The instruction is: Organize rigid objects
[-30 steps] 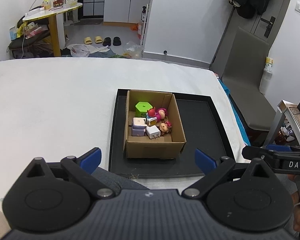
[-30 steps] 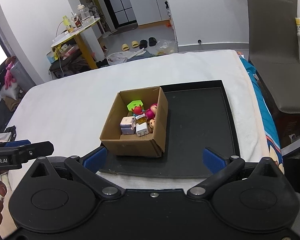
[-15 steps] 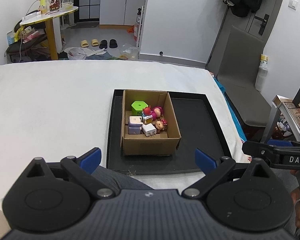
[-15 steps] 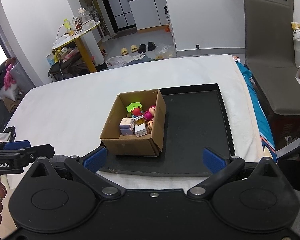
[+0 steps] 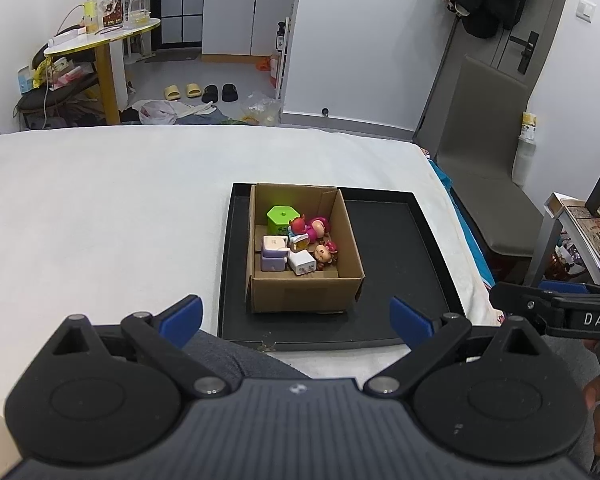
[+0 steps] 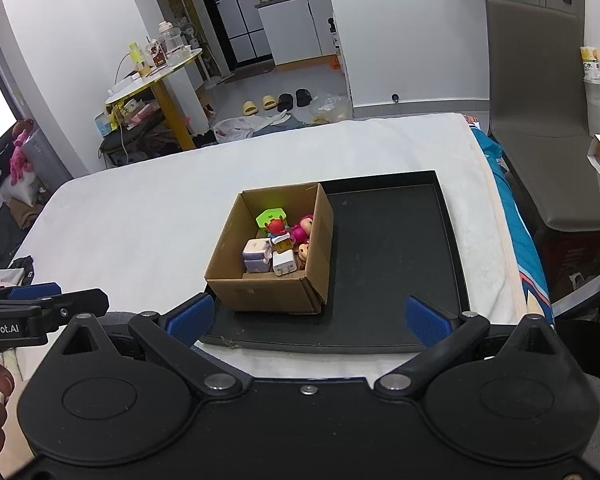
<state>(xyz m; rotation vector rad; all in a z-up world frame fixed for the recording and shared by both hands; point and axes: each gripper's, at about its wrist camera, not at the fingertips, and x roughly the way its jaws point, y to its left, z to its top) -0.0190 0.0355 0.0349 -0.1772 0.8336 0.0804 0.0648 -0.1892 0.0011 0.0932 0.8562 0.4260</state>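
Contents: green hexagonal block [image 5: 283, 216], lilac-and-white cube [image 5: 274, 251], white plug adapter [image 5: 301, 263], pink toy figure [image 5: 315, 227] and small brown-faced figurine [image 5: 325, 253] lie packed together inside the box.
Box: open brown cardboard box [image 5: 305, 292] stands on the left half of the tray, against its left rim.
Tray: shallow black rectangular tray [image 5: 404, 256]; right half bare.
Surface: white cloth-covered table [image 5: 100, 216] carries the tray near its right end.
Left gripper [image 5: 296, 318]: blue-padded fingers spread wide, holding nothing, short of the tray's near edge.
Right gripper [image 6: 306, 320]: fingers likewise wide apart, empty, above the tray's near rim.
Surroundings: grey chair [image 6: 540, 128] beside the table.
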